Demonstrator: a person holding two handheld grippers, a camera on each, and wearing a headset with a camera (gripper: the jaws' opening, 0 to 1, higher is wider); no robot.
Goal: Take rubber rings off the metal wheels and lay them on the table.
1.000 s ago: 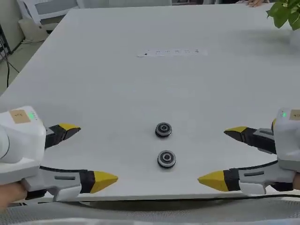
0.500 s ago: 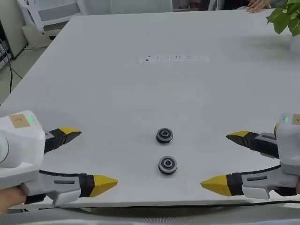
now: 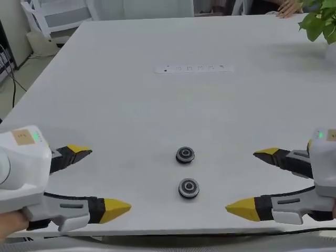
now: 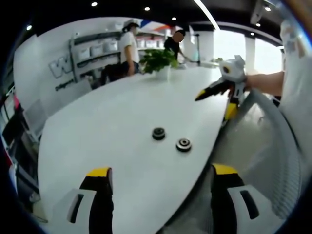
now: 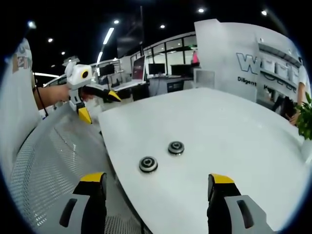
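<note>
Two metal wheels lie flat on the white surface [image 3: 157,105], hubs up, close to its front edge. The near wheel [image 3: 188,188] and the far wheel [image 3: 185,155] are lined up one behind the other, running away from the person, near each other but apart. A dark outer band is seen on each, taken to be the rubber ring [image 3: 180,189]. It is too small for the seating to be judged. No loose ring is seen on the surface, so the task is judged not started.

Both wheels are placed between the two claws. From the left claw [image 3: 100,180] they lie to its right, from the right claw [image 3: 248,181] to its left. The near wheel is about level with both claws, and the far wheel sits a bit further in. The wheels are round and flat, so no long axis is to be lined up, and an approach from the side or from above is judged equally possible. In the head view the right claw is a little nearer to the near wheel, so that one is judged the likelier first reach.

Both claws are spread wide with nothing held, hovering at the front edge and well apart from the wheels.

Further out, a socket strip [image 3: 194,68] is set in mid-surface, and a plant [image 3: 317,21] is seen at the far right corner.
</note>
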